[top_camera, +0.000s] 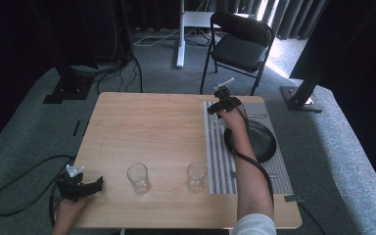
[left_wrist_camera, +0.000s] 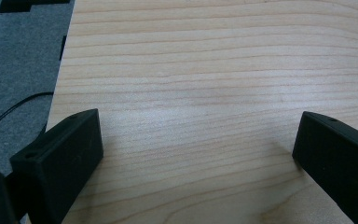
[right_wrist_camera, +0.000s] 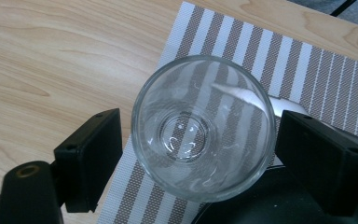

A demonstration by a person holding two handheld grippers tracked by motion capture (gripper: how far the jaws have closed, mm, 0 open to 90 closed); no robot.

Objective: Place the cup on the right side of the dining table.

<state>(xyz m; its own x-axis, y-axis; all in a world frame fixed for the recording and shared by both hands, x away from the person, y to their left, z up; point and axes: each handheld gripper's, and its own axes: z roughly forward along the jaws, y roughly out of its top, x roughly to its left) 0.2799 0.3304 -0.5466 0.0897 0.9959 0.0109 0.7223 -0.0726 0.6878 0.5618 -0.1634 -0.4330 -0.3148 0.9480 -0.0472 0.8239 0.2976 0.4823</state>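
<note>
**First onlooker:** Nearest the camera, a person's left hand rests the left tongs (top_camera: 95,185) on the near left corner of the table (top_camera: 152,127), jaws spread wide with bare wood between them. What's the right hand doing?

**Second onlooker:** Far side of the table, arm stretched out. The right tongs (right_wrist_camera: 198,154) point down over a small clear glass (right_wrist_camera: 203,126) standing upright on the striped mat (top_camera: 220,161), at its far left corner. The jaws stand open, one on each side of the rim, with a gap showing on the left; on the right I cannot tell whether the pad brushes the glass.

**First onlooker:** So the glass sits straight below the tongs, its long axis vertical?

**Second onlooker:** Yes, mouth up, directly between the jaws. The right hand is by far the nearer; the left is well apart, across the table.

**First onlooker:** Any crowding?

**Second onlooker:** A black plate (top_camera: 259,142) lies just beside the glass on the mat, and the mat's left edge runs right under it. Leftward is open wood. Two taller glasses, one (top_camera: 138,177) left and one (top_camera: 196,176) right, stand near the front edge, well clear.
</note>
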